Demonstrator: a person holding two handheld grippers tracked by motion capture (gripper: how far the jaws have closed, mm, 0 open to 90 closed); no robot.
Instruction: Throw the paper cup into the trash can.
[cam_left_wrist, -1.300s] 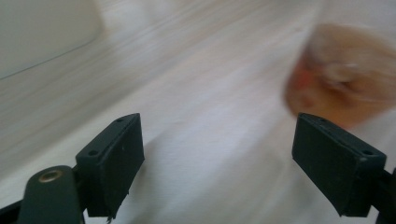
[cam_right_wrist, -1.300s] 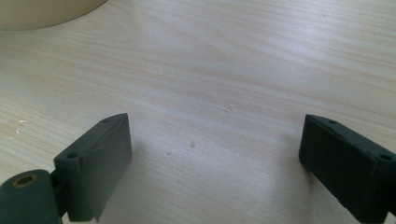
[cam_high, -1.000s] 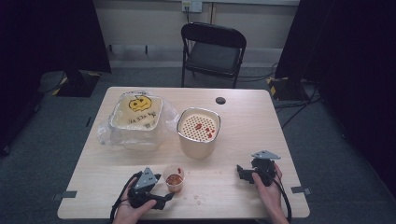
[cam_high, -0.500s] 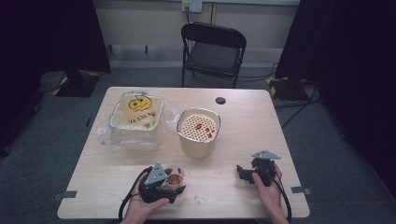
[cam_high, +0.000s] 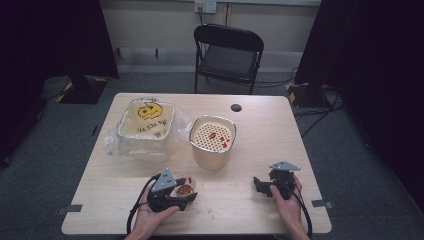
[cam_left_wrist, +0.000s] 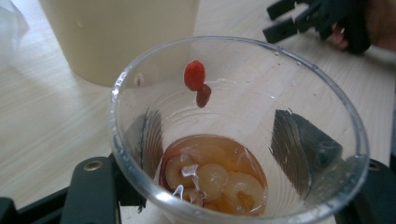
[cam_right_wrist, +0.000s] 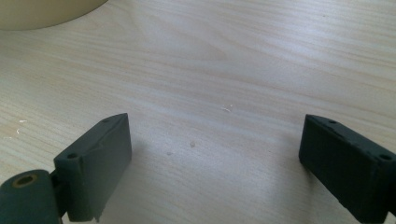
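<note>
A clear plastic cup holding pale fruit pieces in amber liquid is clasped between the jaws of the left gripper, which have just been closing on it; the pads are seen through its wall on either side, pressed against it as far as can be judged. The cup stands near the front edge of the surface, just in front of the cream perforated container. The right gripper is held well apart with its jaws wide and nothing between them.
</note>
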